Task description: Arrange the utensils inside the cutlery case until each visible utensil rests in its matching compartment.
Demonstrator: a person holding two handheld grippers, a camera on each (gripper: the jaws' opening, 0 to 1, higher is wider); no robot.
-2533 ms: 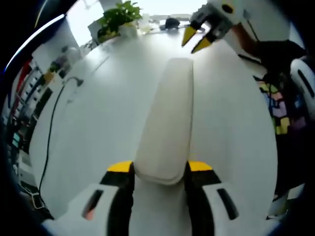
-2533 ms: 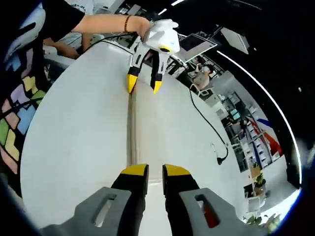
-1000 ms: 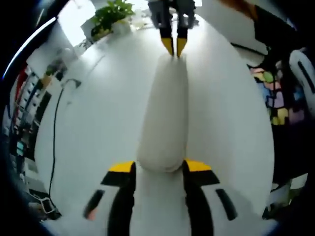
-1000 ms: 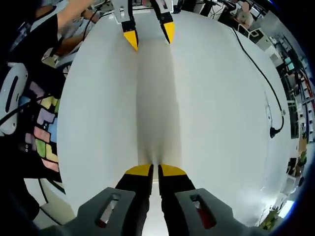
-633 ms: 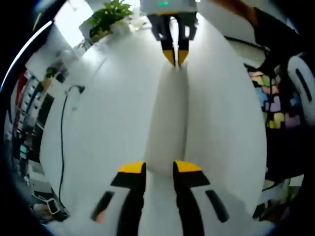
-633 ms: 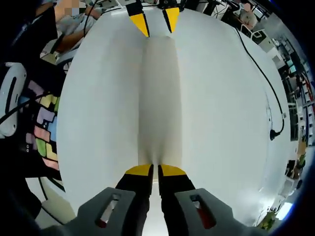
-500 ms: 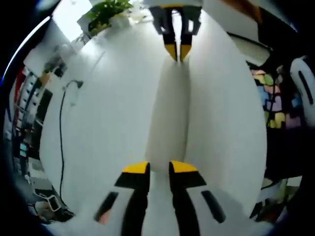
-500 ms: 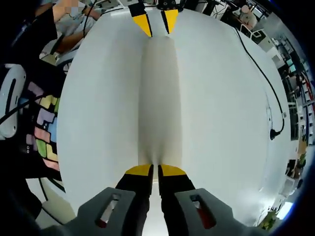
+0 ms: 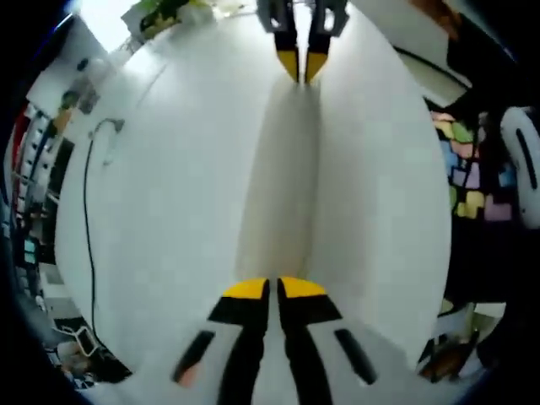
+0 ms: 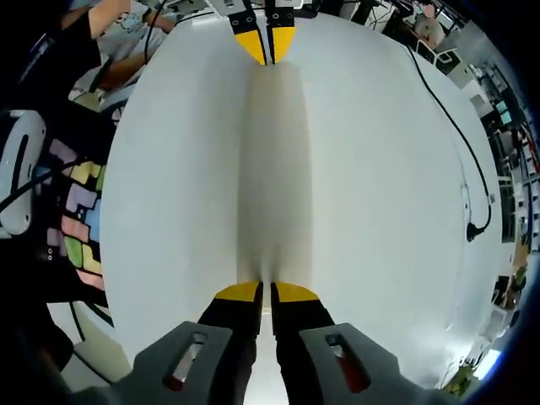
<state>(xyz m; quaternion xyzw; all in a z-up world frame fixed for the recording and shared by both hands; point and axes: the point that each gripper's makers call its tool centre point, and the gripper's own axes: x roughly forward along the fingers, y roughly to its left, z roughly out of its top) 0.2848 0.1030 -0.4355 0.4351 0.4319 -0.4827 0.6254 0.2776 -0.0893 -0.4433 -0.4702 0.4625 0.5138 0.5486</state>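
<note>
Two grippers are being recorded, one at each end of a single item.

Item: long, narrow, cream-white cutlery case [image 9: 283,177] [image 10: 275,169] with rounded ends, smooth and matte, lying flat and lengthwise on the plain white worktop [image 9: 169,186] [image 10: 169,186]. Its interior and any utensils are not being shown.

Left gripper [image 9: 274,288]: yellow-tipped black jaws are being pressed nearly together at the near end of the case in the left gripper view; whether an edge of the case is being pinched between them cannot be told. It is being seen from the opposite side in the right gripper view [image 10: 267,46], at the far end of the case, jaws likewise close together.

Right gripper [image 10: 267,293]: yellow tips are being held almost closed at its own near end of the case, with only a thin slit between them; a grip on the case cannot be confirmed. It is appearing at the far end in the left gripper view [image 9: 302,63].

Surroundings: black cable [image 9: 87,211] [image 10: 456,135] trailing across the worktop; green potted plant [image 9: 164,13] at the far edge; multicoloured patchwork fabric [image 9: 468,169] [image 10: 72,224] beside the worktop.
</note>
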